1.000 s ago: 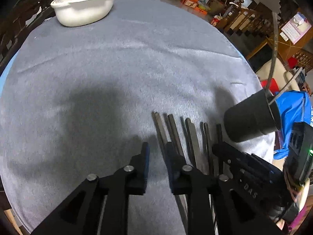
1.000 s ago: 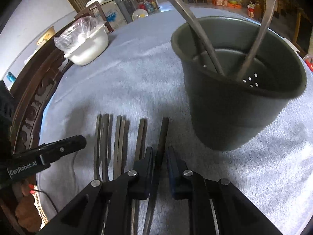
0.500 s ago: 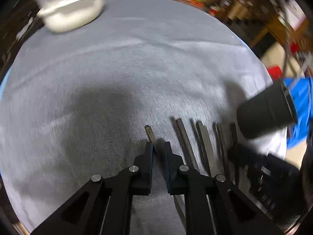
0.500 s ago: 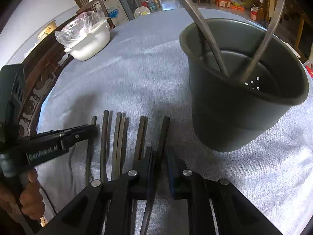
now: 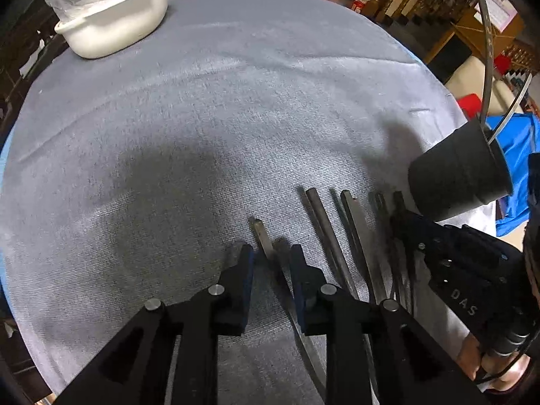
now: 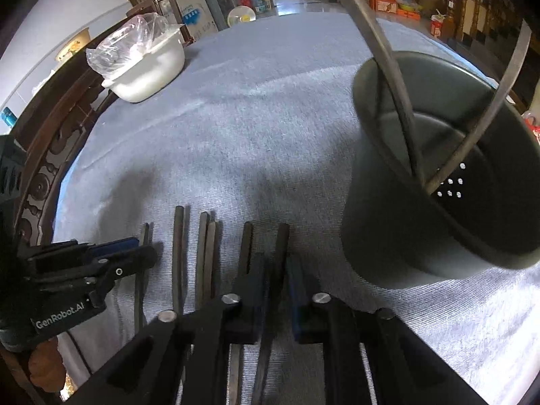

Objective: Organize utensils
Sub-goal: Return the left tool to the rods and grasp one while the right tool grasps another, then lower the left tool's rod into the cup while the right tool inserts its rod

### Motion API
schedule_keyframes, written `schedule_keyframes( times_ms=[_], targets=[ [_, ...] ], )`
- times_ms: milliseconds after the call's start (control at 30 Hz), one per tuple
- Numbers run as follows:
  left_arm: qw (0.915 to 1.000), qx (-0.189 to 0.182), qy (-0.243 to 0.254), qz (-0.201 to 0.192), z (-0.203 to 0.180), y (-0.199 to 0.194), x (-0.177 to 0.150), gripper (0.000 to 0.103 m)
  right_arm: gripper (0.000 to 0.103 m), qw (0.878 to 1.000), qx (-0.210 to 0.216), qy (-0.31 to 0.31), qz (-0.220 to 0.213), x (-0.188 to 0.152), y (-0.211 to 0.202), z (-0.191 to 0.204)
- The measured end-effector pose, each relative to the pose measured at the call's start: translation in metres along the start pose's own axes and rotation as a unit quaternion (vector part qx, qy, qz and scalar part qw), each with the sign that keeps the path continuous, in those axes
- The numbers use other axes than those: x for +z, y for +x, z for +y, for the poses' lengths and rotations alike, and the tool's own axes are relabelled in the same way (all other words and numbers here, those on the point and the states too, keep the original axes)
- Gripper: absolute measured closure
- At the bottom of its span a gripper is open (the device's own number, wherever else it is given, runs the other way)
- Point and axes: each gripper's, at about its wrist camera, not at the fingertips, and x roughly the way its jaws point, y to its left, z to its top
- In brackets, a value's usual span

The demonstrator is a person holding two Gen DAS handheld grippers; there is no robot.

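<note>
Dimmish indoor light — soft shadows on the grey tablecloth (image 5: pixel 236 108), perhaps slight blur, heavy fisheye edges

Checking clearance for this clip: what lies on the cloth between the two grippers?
In the right wrist view, three more utensil handles lie side by side on the grey cloth between the left gripper and the right gripper.
</note>
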Motion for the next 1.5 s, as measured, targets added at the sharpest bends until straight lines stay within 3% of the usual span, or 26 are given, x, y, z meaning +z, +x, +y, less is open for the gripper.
schedule_keyframes(
  times_ms=[33, 133, 333, 633, 900, 1167, 1500],
  targets=[
    [1.0, 0.002, -0.005, 0.0, 0.0, 0.001, 0.0, 0.091, 0.095, 1.0, 0.007, 0.002, -0.003, -0.003, -0.002, -0.004],
    [0.9996, -0.006, -0.027, -0.01, 0.003, 0.001, -0.001, 0.094, 0.095, 1.0, 0.022, 0.002, -0.02, -0.007, -0.012, -0.006],
    [0.9951, -0.015, -0.038, -0.09, -0.001, -0.05, -0.005, 0.097, 0.095, 0.994, 0.069, -0.007, -0.09, -0.01, -0.053, -0.008],
    [0.9742, -0.016, -0.016, -0.225, -0.029, -0.151, -0.019, 0.098, 0.095, 0.969, 0.134, -0.02, -0.209, -0.026, -0.127, -0.01],
    [0.9536, -0.027, -0.005, -0.3, -0.048, -0.217, -0.031, 0.098, 0.095, 0.935, 0.143, -0.025, -0.325, -0.033, -0.207, -0.013],
    [0.938, -0.034, 0.005, -0.345, -0.071, -0.25, -0.03, 0.098, 0.095, 0.911, 0.125, -0.011, -0.393, -0.03, -0.255, -0.029],
    [0.9068, -0.056, -0.012, -0.418, -0.097, -0.278, -0.012, 0.098, 0.095, 0.875, 0.089, 0.04, -0.473, -0.012, -0.298, -0.068]
  ],
)
